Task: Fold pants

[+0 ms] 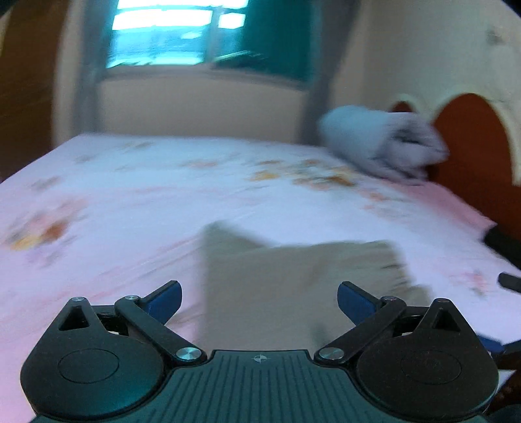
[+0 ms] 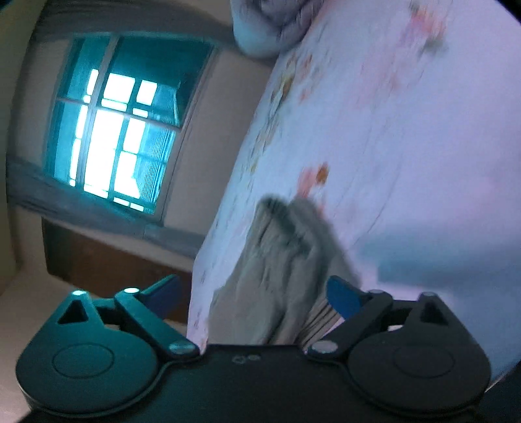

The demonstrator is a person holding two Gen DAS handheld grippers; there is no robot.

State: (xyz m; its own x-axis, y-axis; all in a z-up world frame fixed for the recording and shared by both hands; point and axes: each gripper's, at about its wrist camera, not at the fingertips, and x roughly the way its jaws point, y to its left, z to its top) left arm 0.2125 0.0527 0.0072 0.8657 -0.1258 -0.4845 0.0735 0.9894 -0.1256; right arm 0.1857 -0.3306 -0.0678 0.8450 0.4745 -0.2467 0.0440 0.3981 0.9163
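Khaki pants (image 1: 280, 276) lie in a folded, roughly square bundle on the pink floral bed sheet (image 1: 146, 201), just ahead of my left gripper (image 1: 259, 302). The left gripper is open and empty, its blue pads (image 1: 166, 297) spread to either side of the bundle's near edge. In the right wrist view the same pants (image 2: 280, 260) lie on the sheet (image 2: 407, 146) in front of my right gripper (image 2: 257, 296), which is open and empty, tilted sideways. Both views are motion-blurred.
A rolled grey blanket (image 1: 381, 143) lies at the bed's far right by the red-brown headboard (image 1: 469, 143). A window (image 1: 176, 29) is in the wall beyond the bed. Dark objects (image 1: 508, 279) lie at the right edge. The bed's left edge (image 2: 228, 182) drops toward the floor.
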